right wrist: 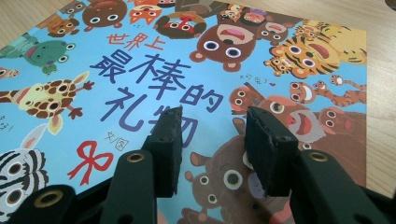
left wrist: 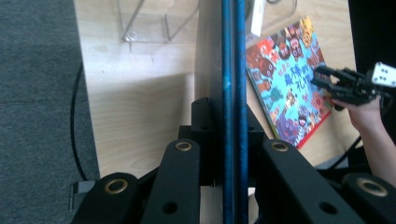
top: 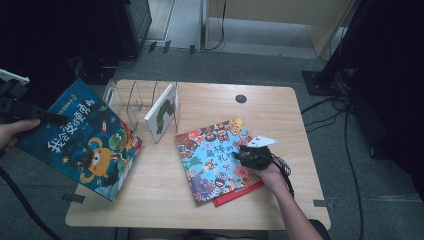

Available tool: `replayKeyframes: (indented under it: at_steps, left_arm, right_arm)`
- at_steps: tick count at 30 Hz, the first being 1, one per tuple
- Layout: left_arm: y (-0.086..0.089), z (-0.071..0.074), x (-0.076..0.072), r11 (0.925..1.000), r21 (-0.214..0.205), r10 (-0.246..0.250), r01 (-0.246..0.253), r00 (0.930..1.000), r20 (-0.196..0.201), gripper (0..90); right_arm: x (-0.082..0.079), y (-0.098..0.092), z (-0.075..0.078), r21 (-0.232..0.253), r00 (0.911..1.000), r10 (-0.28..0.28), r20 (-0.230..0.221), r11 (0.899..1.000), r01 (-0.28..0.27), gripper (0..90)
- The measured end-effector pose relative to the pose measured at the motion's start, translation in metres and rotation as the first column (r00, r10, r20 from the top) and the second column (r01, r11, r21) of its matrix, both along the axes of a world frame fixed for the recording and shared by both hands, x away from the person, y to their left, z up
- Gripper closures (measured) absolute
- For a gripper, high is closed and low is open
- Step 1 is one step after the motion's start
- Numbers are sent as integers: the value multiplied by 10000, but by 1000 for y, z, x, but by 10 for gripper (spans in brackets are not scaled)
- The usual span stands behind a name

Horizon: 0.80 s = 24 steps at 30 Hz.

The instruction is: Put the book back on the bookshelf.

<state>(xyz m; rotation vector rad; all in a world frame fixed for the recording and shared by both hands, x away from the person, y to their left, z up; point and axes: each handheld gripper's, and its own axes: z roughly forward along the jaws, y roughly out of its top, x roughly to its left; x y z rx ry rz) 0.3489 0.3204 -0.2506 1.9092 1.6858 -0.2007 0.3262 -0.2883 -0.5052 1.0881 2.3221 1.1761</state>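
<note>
The left gripper (top: 47, 119) pinches the dark blue book (top: 82, 137) left of the wire rack (top: 135, 97); keep it upright, slotting it beside the white book (top: 162, 112).

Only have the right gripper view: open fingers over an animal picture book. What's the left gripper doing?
Observer: The left gripper is shut on the edge of a dark blue book, held over the left edge of the table.
Operator: Anything stacked underneath here?
Observer: Yes, a red book pokes out beneath the animal book at its near edge.
Operator: What else is on the table?
Observer: A wire rack stands at the back left, with one white book standing in it.
</note>
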Motion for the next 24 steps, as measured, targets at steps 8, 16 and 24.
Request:
replayKeyframes:
  at_steps: [8,16,24]
  left_arm:
    - [9,1,10,9995,-59,326,-325,9993,204,830]
    - [7,1,20,9986,373,388,-387,9992,-19,830]
    - [7,8,29,9964,451,711,-717,9974,127,831]
  right_arm:
    - [-1,1,0,-37,10000,-33,6,10000,33,565]
    - [-1,1,0,-72,10000,-37,57,10000,37,566]
    - [-1,1,0,-44,10000,-46,45,10000,46,567]
